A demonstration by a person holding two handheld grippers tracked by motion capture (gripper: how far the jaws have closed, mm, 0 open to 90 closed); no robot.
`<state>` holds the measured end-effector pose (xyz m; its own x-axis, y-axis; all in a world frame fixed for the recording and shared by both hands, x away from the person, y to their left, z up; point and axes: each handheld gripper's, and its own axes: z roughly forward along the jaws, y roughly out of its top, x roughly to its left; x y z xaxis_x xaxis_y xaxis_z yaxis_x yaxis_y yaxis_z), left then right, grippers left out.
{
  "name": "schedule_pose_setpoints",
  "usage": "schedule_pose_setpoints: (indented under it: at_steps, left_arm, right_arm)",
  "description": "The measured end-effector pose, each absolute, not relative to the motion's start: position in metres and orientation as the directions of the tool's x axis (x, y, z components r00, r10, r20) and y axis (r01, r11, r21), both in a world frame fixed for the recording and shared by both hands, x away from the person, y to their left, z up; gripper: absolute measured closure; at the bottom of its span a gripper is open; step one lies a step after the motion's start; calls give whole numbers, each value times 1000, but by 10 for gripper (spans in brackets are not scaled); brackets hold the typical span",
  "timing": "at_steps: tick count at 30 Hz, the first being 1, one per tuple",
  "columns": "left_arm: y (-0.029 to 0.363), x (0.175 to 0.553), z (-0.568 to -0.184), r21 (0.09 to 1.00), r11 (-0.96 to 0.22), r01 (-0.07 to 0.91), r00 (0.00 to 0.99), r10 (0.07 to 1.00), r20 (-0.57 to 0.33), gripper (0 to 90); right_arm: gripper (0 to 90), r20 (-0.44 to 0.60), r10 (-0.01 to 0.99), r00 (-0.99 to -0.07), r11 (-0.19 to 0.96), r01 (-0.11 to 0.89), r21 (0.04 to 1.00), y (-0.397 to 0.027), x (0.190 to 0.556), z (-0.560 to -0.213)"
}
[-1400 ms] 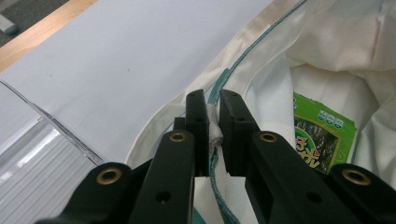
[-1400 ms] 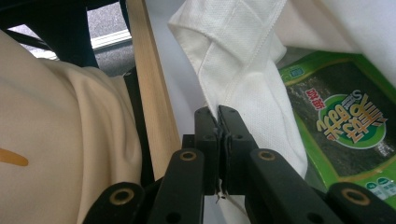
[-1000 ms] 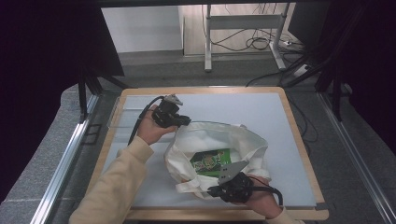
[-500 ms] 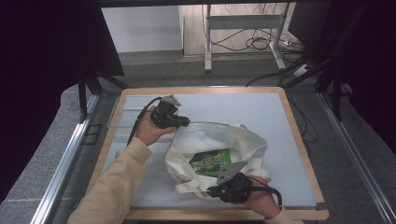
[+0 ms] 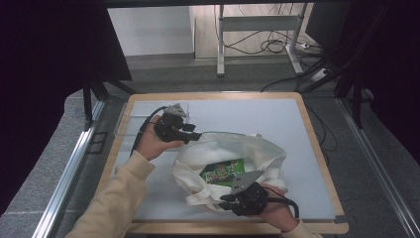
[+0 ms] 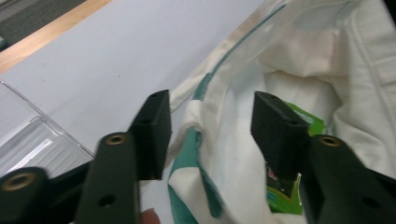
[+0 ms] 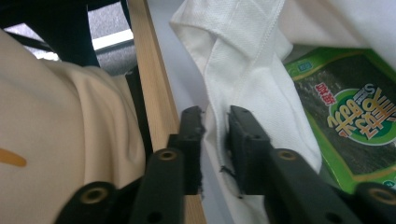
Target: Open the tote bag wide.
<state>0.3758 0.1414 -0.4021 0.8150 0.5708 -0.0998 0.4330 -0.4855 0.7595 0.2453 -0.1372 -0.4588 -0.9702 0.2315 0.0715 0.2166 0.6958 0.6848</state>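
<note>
Your left gripper [image 6: 210,135] has just been opening, releasing the bag's [image 5: 267,153] rim. Your right gripper [image 7: 215,140], also opening, loosely straddles its strap [image 7: 243,79], keeping the green packet [image 5: 224,172] exposed.

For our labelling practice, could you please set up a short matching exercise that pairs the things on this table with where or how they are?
Things:
1. left hand-held gripper
2. right hand-held gripper
3. green packet
4. cloth bag

States:
A. lies inside the bag
B. jaws wide apart at the bag's far rim
C. jaws narrow, a fold of the bag's near edge between them
D. white, lying open on the table

Pairs: 1-B, 2-C, 3-A, 4-D
</note>
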Motion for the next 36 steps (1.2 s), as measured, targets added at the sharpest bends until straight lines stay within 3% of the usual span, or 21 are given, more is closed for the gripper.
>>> schedule_pose_setpoints:
  at_steps: [6,13,26,31,36]
  left_arm:
    - [148,357,-393,776,-491,396,838,539,-86,435]
    - [150,336,-383,788,-500,361,864,497,-80,497]
    - [134,323,-395,758,-543,361,879,469,-82,581]
    - [129,322,-400,726,-586,359,885,460,-66,723]
    - [122,322,-407,703,-615,356,893,445,-64,833]
  right_arm:
    - [577,56,265,-963,653,222,724,-141,249,-447]
    - [543,60,364,-929,589,280,758,-152,267,-428]
    - [673,26,423,-906,618,309,723,-131,311,-408]
    - [827,37,454,-890,606,339,720,-130,323,-406]
    - [884,48,465,-884,615,362,700,-122,336,-410]
